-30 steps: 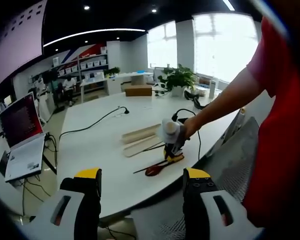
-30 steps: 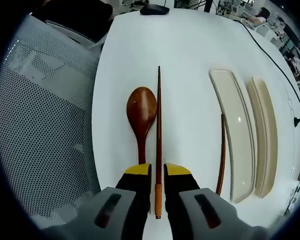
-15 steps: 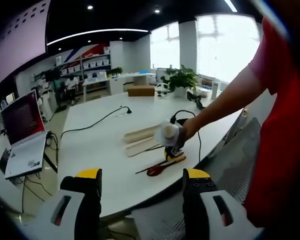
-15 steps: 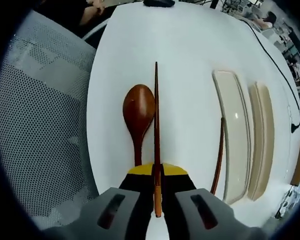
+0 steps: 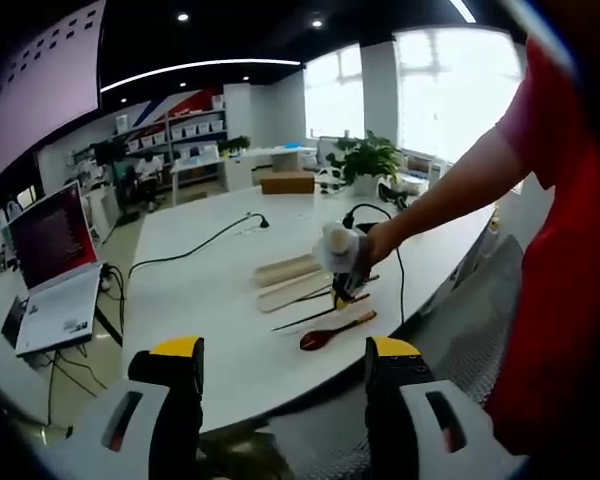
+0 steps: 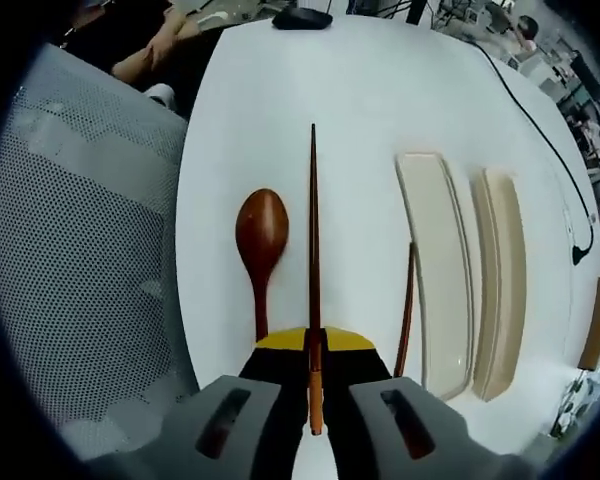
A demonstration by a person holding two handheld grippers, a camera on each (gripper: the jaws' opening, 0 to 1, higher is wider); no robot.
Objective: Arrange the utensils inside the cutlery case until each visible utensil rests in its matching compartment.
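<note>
Gripping chopstick (image 6: 313, 260) at its orange end, right gripper (image 6: 314, 340) jaws shut on it, stick lifted clear of table (image 6: 360, 110). Left gripper (image 5: 285, 352) jaws wide apart, holding nothing, well back from case. Spoon (image 6: 260, 245) lies just left of held chopstick; second chopstick (image 6: 405, 305) touching near edge of case (image 6: 435, 270); lid (image 6: 502, 270) beyond. Advice: keep stick parallel to case, lower flat into long slot, release only once seated.

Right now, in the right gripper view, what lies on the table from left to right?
Wooden spoon → chopstick held by the right hand-held gripper → second chopstick → case tray → second case tray.
</note>
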